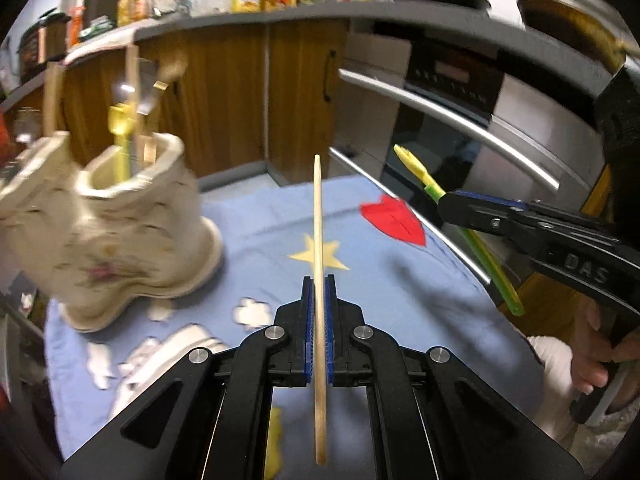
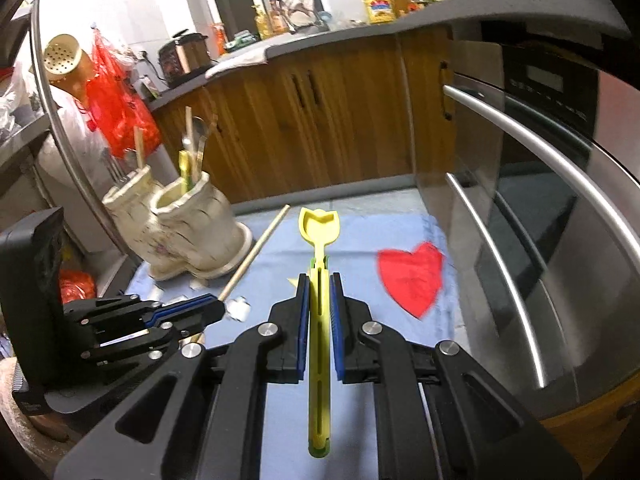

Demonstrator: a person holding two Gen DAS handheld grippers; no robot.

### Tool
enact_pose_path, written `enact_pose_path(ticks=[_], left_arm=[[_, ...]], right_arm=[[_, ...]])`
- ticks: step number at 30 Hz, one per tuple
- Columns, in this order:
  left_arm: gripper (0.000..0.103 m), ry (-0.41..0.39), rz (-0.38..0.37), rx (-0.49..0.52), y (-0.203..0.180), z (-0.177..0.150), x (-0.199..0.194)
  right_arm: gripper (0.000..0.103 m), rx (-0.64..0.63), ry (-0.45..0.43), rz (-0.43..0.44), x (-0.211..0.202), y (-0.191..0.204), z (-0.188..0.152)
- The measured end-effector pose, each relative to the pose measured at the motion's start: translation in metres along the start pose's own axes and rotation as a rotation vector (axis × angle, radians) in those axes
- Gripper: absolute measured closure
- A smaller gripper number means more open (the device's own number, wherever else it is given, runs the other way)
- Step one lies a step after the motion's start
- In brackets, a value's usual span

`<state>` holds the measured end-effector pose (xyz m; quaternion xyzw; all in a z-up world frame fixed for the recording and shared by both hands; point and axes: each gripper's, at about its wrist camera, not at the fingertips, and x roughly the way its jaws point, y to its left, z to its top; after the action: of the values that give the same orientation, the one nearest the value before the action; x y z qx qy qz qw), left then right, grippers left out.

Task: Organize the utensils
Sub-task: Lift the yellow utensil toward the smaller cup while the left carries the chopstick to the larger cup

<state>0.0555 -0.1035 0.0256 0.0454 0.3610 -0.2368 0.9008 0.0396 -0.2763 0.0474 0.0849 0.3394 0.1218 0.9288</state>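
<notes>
Left tool [image 1: 319, 280] is clamped tight on a thin wooden stick [image 1: 319, 216], pads nearly touching w/ just the stick between them; it's lifted clear of the blue cloth [image 1: 400, 300] and points toward the cabinets. Right tool [image 2: 319, 278] is gripping a yellow-green plastic spoon [image 2: 319, 232] by the handle, scoop end out front, also off the cloth. The cream ceramic holder [image 2: 192, 232] sits at the cloth's left side, already w/ some utensils standing in it. Oven door runs along the right.
</notes>
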Motion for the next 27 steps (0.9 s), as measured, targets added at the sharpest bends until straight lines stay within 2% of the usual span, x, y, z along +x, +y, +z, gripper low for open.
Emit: enact_pose_path(ticks=[7,15,20,24,27], left_arm=[[0.098,-0.165,-0.021,-0.088,0.054,0.010,-0.064],[0.098,-0.361,0.006,-0.137,0.111,0.044,-0.114],[0.098,-0.456,-0.008,-0.184,0.147,0.062,-0.123],[0.098,-0.494,-0.029,-0.215,0.169,0.066,-0.117],[0.098,-0.500,-0.077,-0.254,0.182,0.067,-0.103]], right_arm=[[0.093,-0.036,-0.065,0.069,0.010,0.039,0.034],[0.093,-0.045,-0.149,0.222,0.041,0.082,0.078],[0.093,-0.027,-0.178,0.315,0.061,0.095,0.096],[0.093,-0.046,-0.204,0.336,0.075,0.104,0.105],[0.093,-0.057,-0.231,0.344,0.087,0.108,0.110]])
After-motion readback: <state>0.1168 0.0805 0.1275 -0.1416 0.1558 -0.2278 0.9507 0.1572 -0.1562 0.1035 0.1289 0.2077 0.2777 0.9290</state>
